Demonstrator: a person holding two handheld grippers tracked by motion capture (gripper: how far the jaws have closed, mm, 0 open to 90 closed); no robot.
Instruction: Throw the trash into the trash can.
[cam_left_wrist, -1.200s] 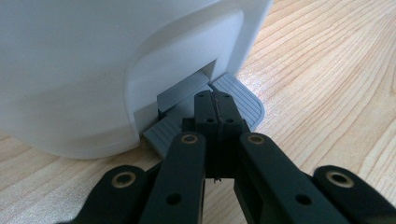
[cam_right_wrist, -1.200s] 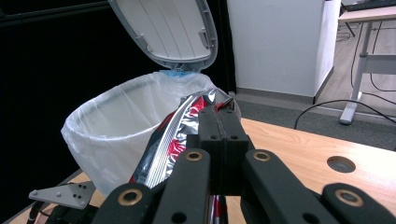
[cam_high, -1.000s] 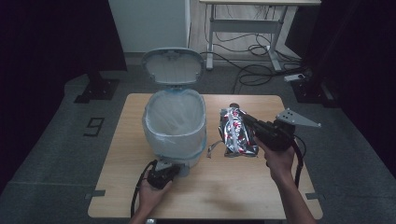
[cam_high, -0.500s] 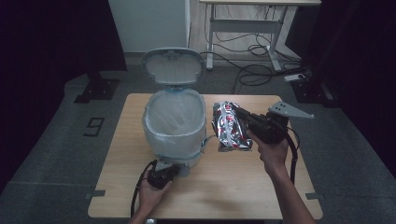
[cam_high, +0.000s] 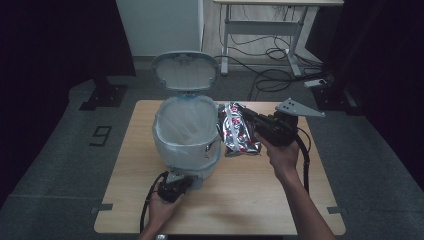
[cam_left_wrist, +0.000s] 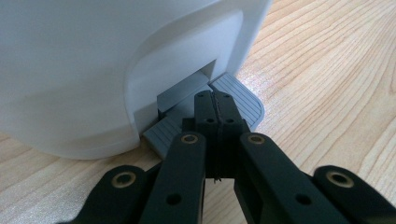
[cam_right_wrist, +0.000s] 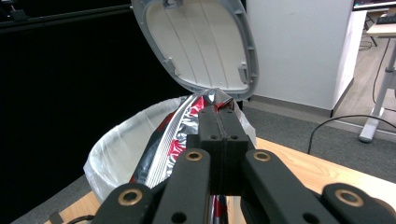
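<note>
The table (cam_high: 300, 200) fills the lower middle of the high view, and the pedal bin (cam_high: 186, 134) sits left of its centre, its lid (cam_high: 185, 70) thrown right back above it and a thin clear liner (cam_high: 165, 131) folded over the rim. Just right of the bin, near the middle of the frame, hangs the shiny red-and-silver snack bag (cam_high: 239, 131), pinched at one edge by the right gripper (cam_high: 248, 118), whose jaws are closed tight on the foil; in the right gripper view the bag (cam_right_wrist: 180, 135) runs down from the jaw tips toward the open mouth. At the lower left of the high view the left gripper (cam_high: 181, 181) rests low against the bin's foot, jaws fully closed with nothing between them, their tips pressing down on the grey pedal (cam_left_wrist: 238, 95). To do this well, I'd say keep that pedal pressed firmly so the lid doesn't drop, carry the bag up and left until all of it hangs over the opening, clear of the rim and the liner, and only then let go; a release too near the edge could leave it draped over the side.
</note>
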